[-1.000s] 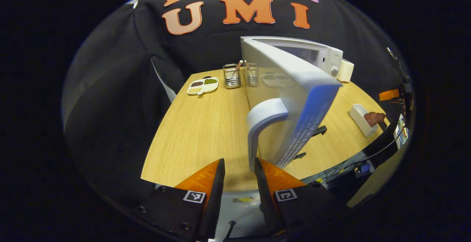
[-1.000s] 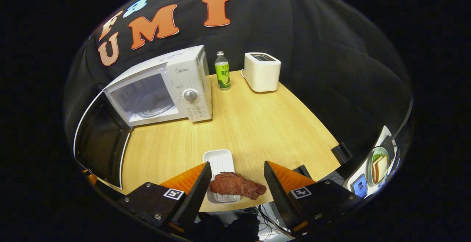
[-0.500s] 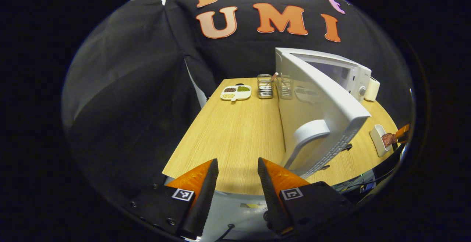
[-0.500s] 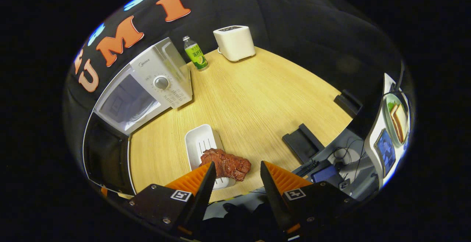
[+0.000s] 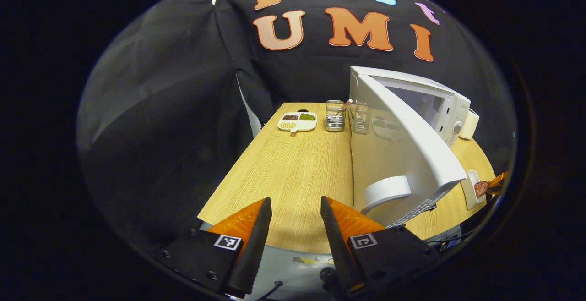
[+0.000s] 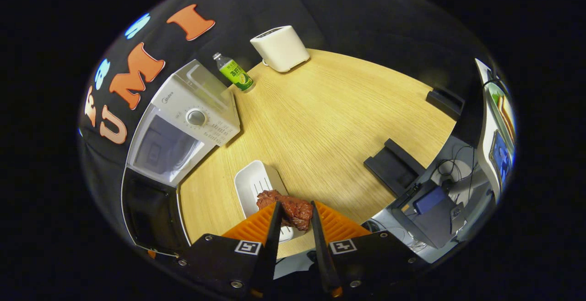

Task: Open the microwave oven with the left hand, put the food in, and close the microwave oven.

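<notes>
Microwave is the landmark, standing at the back of the wooden table, door swung wide open.

Left gripper view, left to right: left gripper hangs at the near table edge, left of the door, fingers apart with nothing between them, clear of the door handle. Far behind, left of the microwave, sit a divided dish of grains and a wire holder just beside the door's hinge side. Door stands edge-on toward the camera. Beyond the door's free end, at the right rim of this view, the white tray with the meat shows small, and a bit of the other gripper touches or overlaps it; can't tell contact from here.

Right gripper view, left to right: open door shows dark at the left, cavity facing forward. Meat lies on the near end of the tray, in front of the microwave and to the right of its door. Right gripper is at the meat, fingers drawn close, one on each side of its near end; whether both actually press it I cannot tell. Right of the microwave stand a green-label bottle just beside it and a white toaster further along the back.
</notes>
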Action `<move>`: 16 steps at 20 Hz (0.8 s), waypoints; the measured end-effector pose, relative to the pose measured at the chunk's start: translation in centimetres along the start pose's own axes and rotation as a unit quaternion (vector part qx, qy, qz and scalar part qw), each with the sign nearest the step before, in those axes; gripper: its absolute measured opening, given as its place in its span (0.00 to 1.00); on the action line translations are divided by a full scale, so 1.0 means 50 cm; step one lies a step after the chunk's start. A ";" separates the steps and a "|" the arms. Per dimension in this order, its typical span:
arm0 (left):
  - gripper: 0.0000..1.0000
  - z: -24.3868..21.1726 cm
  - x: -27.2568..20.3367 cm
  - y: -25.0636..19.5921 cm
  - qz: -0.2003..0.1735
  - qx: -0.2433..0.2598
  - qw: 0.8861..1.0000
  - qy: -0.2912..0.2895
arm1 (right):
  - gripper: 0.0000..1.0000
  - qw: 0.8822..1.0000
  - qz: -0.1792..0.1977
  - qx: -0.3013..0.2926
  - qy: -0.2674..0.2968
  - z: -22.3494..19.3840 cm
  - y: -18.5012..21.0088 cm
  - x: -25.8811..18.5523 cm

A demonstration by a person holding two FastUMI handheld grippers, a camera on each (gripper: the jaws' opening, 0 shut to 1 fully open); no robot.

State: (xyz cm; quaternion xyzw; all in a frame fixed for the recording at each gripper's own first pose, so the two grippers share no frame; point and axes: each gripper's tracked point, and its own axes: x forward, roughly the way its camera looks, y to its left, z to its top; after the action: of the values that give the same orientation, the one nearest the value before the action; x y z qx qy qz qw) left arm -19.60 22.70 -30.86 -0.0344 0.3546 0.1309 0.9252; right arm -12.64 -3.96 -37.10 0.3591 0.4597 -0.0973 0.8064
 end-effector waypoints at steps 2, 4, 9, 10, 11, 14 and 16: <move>0.67 0.005 0.005 -0.002 -0.002 -0.004 1.000 -0.001 | 0.36 1.000 0.020 0.015 -0.003 0.004 0.012 0.003; 0.67 0.005 0.009 -0.002 -0.004 -0.010 1.000 0.001 | 0.30 0.999 0.041 0.026 -0.009 0.014 0.032 0.000; 0.67 0.009 0.022 -0.002 -0.003 -0.020 1.000 0.001 | 0.14 0.997 0.062 0.038 -0.008 0.039 0.066 0.001; 0.67 0.011 0.022 -0.002 -0.003 -0.021 1.000 0.000 | 0.14 0.997 0.062 0.036 -0.006 0.043 0.072 0.004; 0.67 0.014 0.023 -0.005 -0.003 -0.021 1.000 0.000 | 0.14 0.997 0.062 0.034 -0.006 0.046 0.078 0.002; 0.67 0.018 0.026 -0.003 -0.003 -0.015 1.000 -0.004 | 0.14 0.998 0.063 0.012 -0.018 0.068 0.104 -0.007; 0.67 0.021 0.026 0.000 -0.002 -0.011 1.000 -0.005 | 0.14 0.997 0.066 -0.002 -0.030 0.085 0.124 -0.020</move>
State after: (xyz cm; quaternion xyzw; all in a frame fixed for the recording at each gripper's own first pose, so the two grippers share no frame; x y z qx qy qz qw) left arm -18.02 23.16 -30.93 -0.0444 0.3483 0.1331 0.9268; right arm -7.31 -2.49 -31.89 0.3839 0.4112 -0.0533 0.8250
